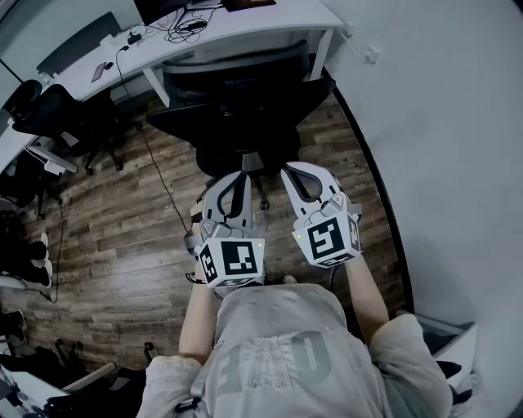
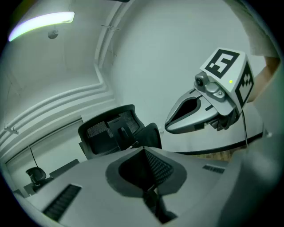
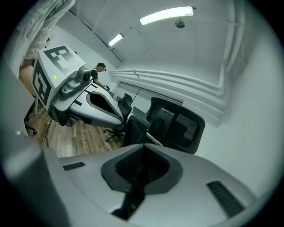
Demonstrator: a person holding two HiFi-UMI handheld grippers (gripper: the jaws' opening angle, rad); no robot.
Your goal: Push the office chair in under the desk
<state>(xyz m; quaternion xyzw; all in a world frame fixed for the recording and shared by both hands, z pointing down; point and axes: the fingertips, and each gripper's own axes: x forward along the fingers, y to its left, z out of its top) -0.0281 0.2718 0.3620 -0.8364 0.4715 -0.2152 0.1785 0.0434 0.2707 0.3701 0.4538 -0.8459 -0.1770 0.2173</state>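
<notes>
A black mesh office chair [image 1: 237, 106] stands with its back towards me, its seat partly under the white desk [image 1: 270, 20]. My left gripper [image 1: 236, 176] and right gripper [image 1: 292, 171] are side by side just behind the chair's lower back; I cannot tell whether they touch it. Both are shut with nothing between the jaws. In the left gripper view the shut left gripper [image 2: 144, 151] points up at the chair's backrest [image 2: 111, 133], with the right gripper [image 2: 202, 111] beside it. From the right gripper [image 3: 143, 150] I see the chair [image 3: 175, 126] and the left gripper [image 3: 84, 102].
A white wall [image 1: 458, 122] runs close along the right. Other black chairs [image 1: 69, 122] stand at a second desk on the left. A cable [image 1: 159, 180] trails over the wooden floor [image 1: 122, 237]. A person [image 3: 100, 73] is far off in the room.
</notes>
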